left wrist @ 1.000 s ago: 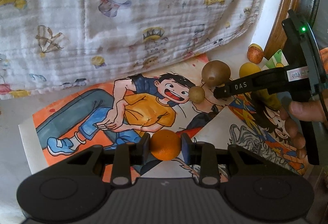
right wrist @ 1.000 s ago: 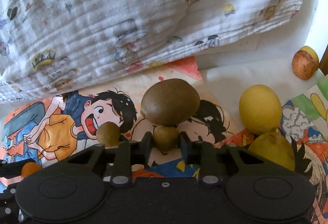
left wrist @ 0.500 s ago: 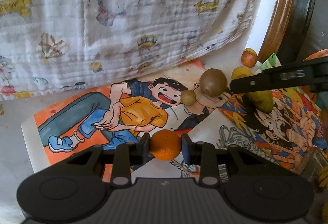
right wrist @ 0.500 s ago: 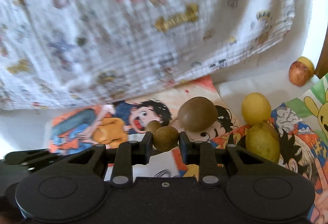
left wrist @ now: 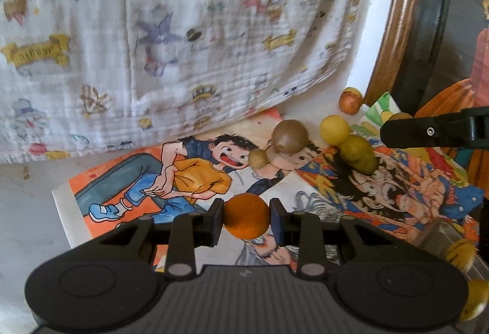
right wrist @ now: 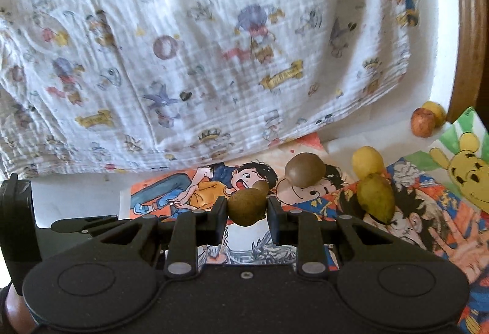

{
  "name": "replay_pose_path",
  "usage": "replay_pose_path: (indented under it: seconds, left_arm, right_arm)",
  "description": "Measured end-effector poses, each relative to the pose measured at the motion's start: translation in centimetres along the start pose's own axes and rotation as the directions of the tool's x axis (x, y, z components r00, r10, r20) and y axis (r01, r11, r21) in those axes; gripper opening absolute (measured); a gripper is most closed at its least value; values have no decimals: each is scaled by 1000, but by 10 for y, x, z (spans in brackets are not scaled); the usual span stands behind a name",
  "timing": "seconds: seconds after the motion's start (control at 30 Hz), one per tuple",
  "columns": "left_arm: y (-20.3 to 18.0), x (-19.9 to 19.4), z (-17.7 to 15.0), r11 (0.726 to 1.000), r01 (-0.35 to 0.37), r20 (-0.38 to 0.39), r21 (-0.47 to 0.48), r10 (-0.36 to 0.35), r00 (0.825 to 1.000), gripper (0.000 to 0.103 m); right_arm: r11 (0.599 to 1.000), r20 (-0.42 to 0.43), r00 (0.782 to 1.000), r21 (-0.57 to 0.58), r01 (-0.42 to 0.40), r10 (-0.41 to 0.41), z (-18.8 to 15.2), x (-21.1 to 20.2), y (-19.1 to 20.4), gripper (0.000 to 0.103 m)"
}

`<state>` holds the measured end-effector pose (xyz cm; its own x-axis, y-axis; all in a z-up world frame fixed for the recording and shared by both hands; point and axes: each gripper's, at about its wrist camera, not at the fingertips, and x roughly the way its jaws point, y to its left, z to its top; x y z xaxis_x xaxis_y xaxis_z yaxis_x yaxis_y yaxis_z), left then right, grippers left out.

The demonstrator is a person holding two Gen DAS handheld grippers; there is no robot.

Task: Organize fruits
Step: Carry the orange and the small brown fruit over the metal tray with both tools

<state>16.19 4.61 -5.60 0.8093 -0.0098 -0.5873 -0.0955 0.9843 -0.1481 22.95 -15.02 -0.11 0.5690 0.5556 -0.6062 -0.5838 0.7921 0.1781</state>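
My left gripper [left wrist: 247, 216] is shut on a small orange [left wrist: 247, 215], held above the cartoon posters. My right gripper [right wrist: 247, 207] is shut on a small brown fruit [right wrist: 247, 206], lifted off the posters; its dark body [left wrist: 434, 132] shows at the right edge of the left wrist view. On the posters lie a large brown round fruit [right wrist: 304, 168] [left wrist: 290, 135], another small brown fruit [left wrist: 258, 157], partly hidden behind the held one in the right wrist view, a yellow lemon [right wrist: 367, 162] [left wrist: 334, 130] and a greenish-yellow fruit [right wrist: 376, 197] [left wrist: 358, 153].
A printed white cloth [right wrist: 195, 52] hangs behind the posters [left wrist: 189, 178]. A small red-yellow apple [right wrist: 423, 122] [left wrist: 350, 100] lies by a curved wooden rim [left wrist: 397, 22]. More yellow fruits [left wrist: 461, 251] sit at the lower right edge. The other gripper's body [right wrist: 18, 230] is at the left.
My right gripper has lifted the small brown fruit up and back from the large brown fruit. The left gripper rose a little, still holding the orange.
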Motion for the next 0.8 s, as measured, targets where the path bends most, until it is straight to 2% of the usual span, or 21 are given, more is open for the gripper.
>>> replay_pose_path:
  seconds: [0.4, 0.8]
  left_arm:
    - [-36, -67, -16, 997, 31, 42, 65, -33, 999, 35]
    - [-85, -96, -27, 986, 78, 51, 150, -86, 995, 35]
  right_arm:
    - [998, 100, 994, 49, 30, -35, -32, -91, 5, 30]
    - [990, 133, 987, 119, 73, -89, -79, -154, -8, 30]
